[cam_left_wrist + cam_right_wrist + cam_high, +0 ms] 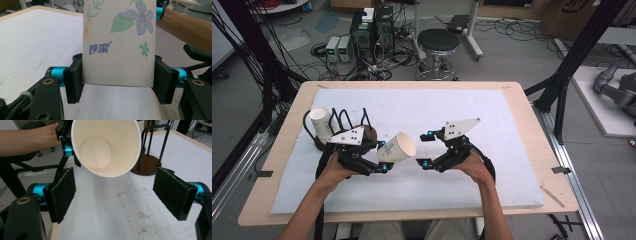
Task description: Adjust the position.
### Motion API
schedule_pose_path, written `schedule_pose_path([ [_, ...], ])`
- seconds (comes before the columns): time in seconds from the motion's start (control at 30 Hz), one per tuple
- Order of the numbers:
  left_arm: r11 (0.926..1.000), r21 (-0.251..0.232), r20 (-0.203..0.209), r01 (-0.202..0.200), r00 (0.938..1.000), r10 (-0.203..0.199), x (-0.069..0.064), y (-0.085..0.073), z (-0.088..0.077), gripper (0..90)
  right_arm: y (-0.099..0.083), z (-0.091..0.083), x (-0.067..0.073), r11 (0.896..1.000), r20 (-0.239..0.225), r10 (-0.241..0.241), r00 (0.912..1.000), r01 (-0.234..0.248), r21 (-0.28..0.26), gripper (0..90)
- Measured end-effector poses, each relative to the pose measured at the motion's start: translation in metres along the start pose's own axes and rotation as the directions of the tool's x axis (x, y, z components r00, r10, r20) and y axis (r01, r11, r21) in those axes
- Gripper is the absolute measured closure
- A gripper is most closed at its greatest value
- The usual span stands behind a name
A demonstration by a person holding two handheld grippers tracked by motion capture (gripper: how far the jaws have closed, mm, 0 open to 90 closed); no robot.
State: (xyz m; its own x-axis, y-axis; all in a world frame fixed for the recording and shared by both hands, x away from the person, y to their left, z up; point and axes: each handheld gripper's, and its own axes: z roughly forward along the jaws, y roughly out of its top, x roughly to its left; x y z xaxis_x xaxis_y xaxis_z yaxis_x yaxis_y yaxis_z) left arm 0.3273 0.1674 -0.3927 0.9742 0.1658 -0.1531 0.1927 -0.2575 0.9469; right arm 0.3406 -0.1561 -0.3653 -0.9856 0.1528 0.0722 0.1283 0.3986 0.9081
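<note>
Left gripper is clamped on the base end of a flowered paper cup, held off the table with its mouth turned toward the right gripper. That gripper's jaws stand wide and empty, short of the rim. A second cup sits on the wire rack, apparently upended. Judgement: pickup done; handover or racking remains.
</note>
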Motion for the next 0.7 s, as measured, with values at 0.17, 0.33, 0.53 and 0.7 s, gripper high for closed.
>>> schedule_pose_path([
  [0.17,0.9992,-0.04,-0.002,0.0,1.0,0.0,-0.001,0.001,-0.002,35.6,-0.007,0.006,-0.001,0.999,-0.008,0.019,0.9998,-0.02,-0.033,18.8],
  [0.33,0.9977,-0.068,0.005,-0.001,1.0,0.002,-0.002,-0.001,-0.003,35.6,-0.012,0.009,-0.001,0.998,-0.023,0.033,0.9992,-0.034,-0.055,18.9],
  [0.53,0.9973,-0.074,0.005,0.002,1.0,-0.001,-0.002,-0.004,-0.003,35.6,-0.015,0.013,0.0,0.996,-0.037,0.033,0.9988,-0.036,-0.085,19.1],
  [0.7,0.9972,-0.075,0.009,-0.006,0.9999,0.006,-0.002,-0.003,-0.001,35.6,-0.014,0.016,0.0,0.995,-0.049,0.031,0.9983,-0.036,-0.095,19.1],
])
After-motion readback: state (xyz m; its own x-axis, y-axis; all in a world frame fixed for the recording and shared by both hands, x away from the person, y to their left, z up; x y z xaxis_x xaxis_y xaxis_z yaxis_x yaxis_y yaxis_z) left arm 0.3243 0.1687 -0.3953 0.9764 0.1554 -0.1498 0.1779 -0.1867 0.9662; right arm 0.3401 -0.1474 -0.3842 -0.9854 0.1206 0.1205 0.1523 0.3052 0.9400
